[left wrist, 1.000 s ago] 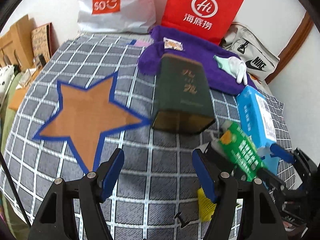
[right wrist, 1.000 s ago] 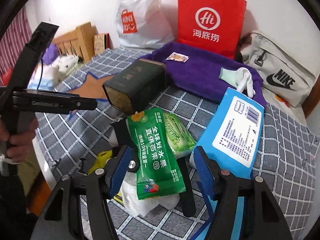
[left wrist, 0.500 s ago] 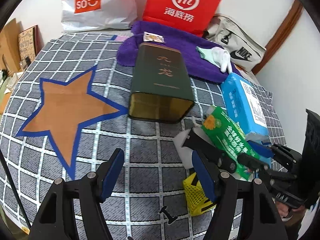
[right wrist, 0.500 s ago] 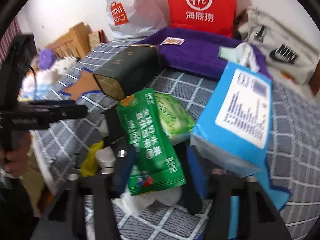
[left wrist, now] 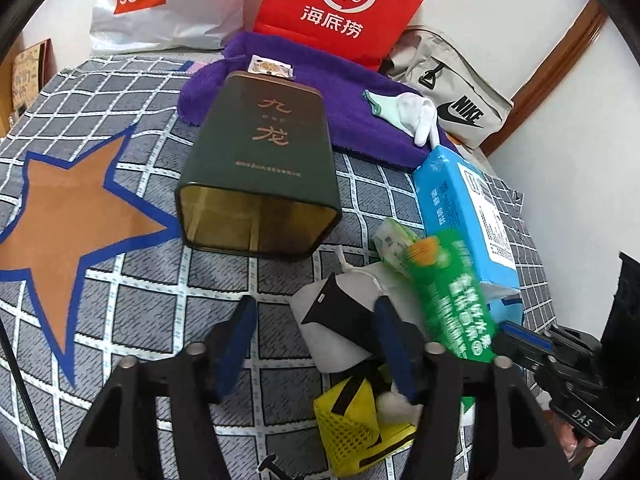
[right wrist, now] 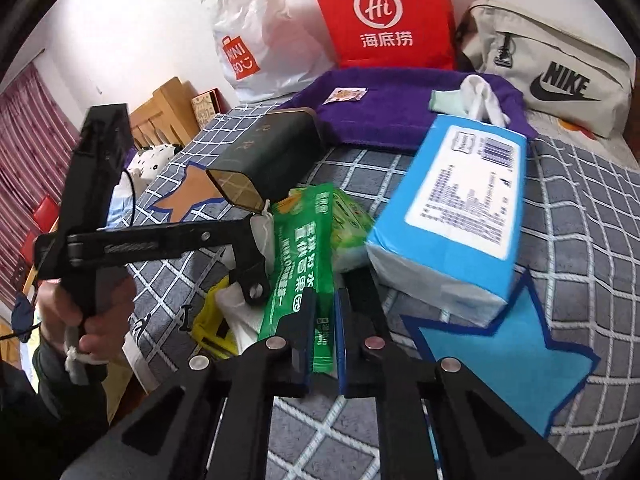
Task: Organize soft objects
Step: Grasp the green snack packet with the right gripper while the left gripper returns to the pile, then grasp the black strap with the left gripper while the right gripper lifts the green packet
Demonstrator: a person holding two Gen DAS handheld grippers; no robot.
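Observation:
A green snack packet [right wrist: 304, 264] lies in a pile on the checked bedspread [right wrist: 580, 208]. My right gripper [right wrist: 324, 312] is shut on the packet's near end. A white soft pouch with a black patch [left wrist: 332, 316] lies next to the packet [left wrist: 452, 300]. My left gripper [left wrist: 316, 306] straddles that pouch, and its jaws are closing. The left blue pad stands clear of the pouch. A yellow mesh piece [left wrist: 352, 420] shows under the pouch. The left gripper's side [right wrist: 160, 240] and the hand holding it [right wrist: 96, 316] appear in the right wrist view.
A dark green tin [left wrist: 260, 168] lies on its side, open end toward me. A blue tissue pack [left wrist: 468, 208] leans beside the packet. Behind are a purple towel [left wrist: 352, 92] with a white glove [left wrist: 416, 108], a red bag [left wrist: 340, 4], a white bag [left wrist: 160, 0] and a Nike bag [left wrist: 452, 92].
The right gripper's jaws came together on the green packet's end. The left gripper moved forward and down over the white pouch, and its jaws narrowed.

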